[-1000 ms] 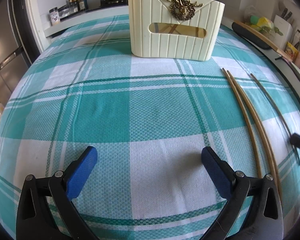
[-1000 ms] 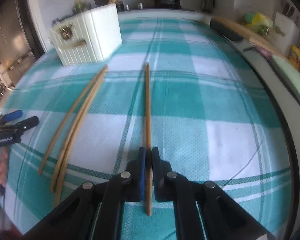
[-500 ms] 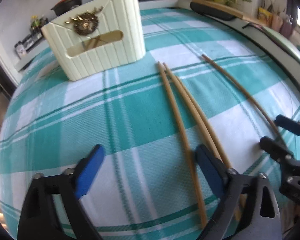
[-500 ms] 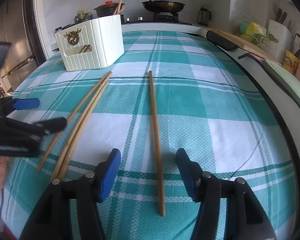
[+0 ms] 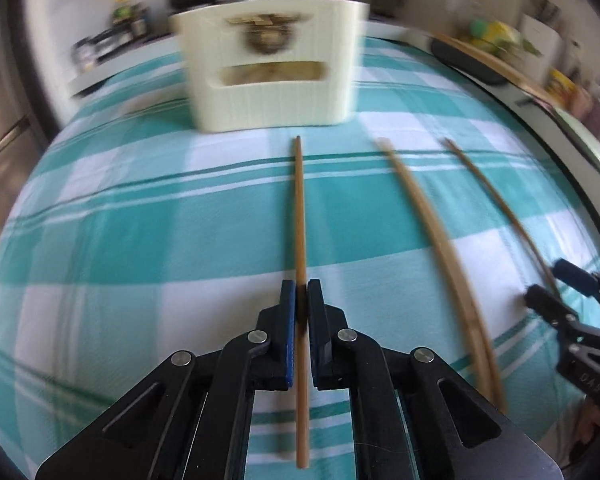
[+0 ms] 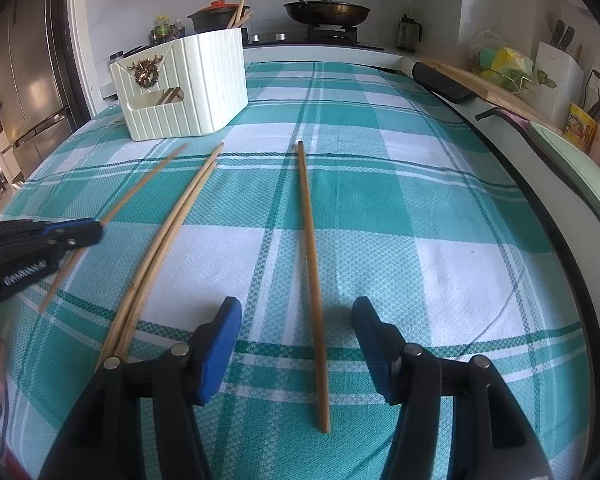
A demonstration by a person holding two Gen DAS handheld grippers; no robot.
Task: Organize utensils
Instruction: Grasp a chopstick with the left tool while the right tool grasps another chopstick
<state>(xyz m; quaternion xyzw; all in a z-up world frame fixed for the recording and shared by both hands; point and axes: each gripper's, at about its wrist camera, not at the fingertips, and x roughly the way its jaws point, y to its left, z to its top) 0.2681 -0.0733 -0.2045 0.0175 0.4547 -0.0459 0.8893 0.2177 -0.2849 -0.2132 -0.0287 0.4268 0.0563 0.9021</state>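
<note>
**Left wrist view.** Fingers: blue rubber pads on black plastic arms. The jaws have just been closing, and the left gripper is now clamped on the held chopstick, gripping near its thick end. That is likely so the thin end leads into the container.
- Held chopstick: slim, smooth pale wood, running toward 12 o'clock.
- Holder: at 12 o'clock. Cream ribbed plastic with a slot window and a brass stag emblem, blurred here. Judged to be the destination.
- Paired chopsticks: at 2 o'clock, lying touching on the tablecloth, a woven teal-and-white check.
- Lone chopstick: further out at 2 o'clock, with the right gripper at 3 o'clock astride its near part.

**Right wrist view.** Fingers: the same blue pads. The jaws have just been opening and stand about half apart, holding nothing.
- Lone chopstick: lies flat between the pads, touching neither, and points to 12 o'clock.
- Paired chopsticks: at 10 o'clock.
- Left gripper: at 9 o'clock, closed on the held chopstick.
- Holder: at 11 o'clock, with more chopsticks upright inside it.

The left hand appears ready to lift its stick, and three remain to be stowed.
</note>
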